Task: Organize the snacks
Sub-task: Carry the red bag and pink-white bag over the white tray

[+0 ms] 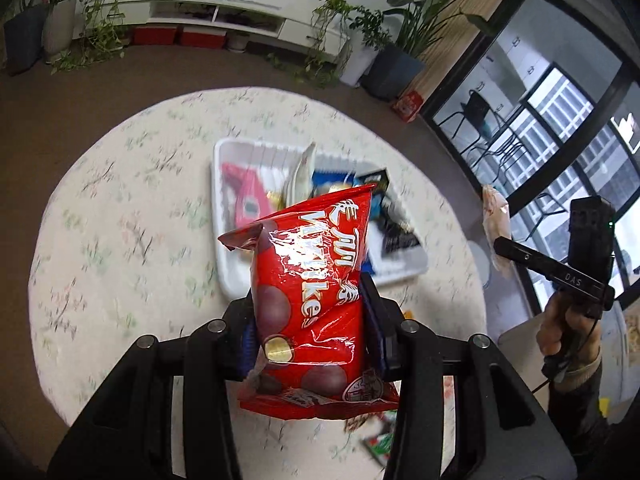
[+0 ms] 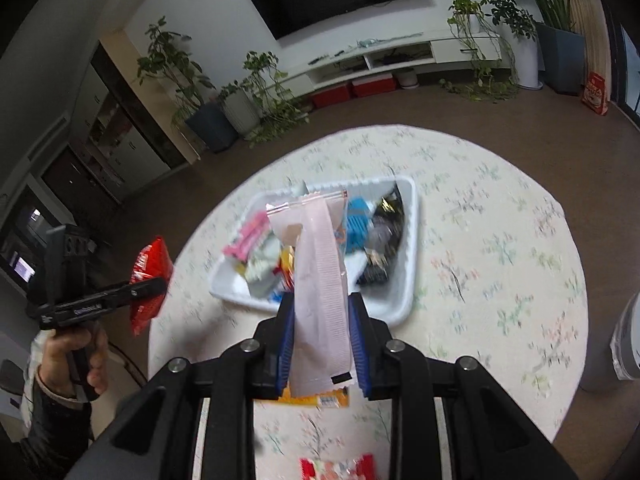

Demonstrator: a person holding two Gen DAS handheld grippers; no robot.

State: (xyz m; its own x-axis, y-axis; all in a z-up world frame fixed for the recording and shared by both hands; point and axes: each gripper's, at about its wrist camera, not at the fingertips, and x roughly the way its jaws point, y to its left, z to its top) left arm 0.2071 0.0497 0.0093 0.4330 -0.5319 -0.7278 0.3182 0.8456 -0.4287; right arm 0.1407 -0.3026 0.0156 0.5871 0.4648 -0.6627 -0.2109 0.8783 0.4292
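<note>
Two snack packets are up off the round counter with the pale floral cloth point(image 1: 120, 240), one in each claw. Through the left wrist camera, the left claw point(image 1: 308, 332) is clamped on a glossy red foil bag of chocolate balls point(image 1: 308, 280), its blue pads pinching the lower half while the crimped top stands above the white plastic tray of snacks point(image 1: 228, 276). That bag looks puffy, light and slick, likely to crumple and slide, so a hold low across its body seems safer than one at the seam. At the right edge a hand point(image 1: 560, 328) carries the other tool. Through the right wrist camera, the right claw point(image 2: 320, 344) is nearly closed on a thin, pale pink ribbed sachet point(image 2: 320, 280), flat and limp, hanging over the tray's rim point(image 2: 412, 240). It probably weighs almost nothing and would flop if gripped only by one corner.
</note>
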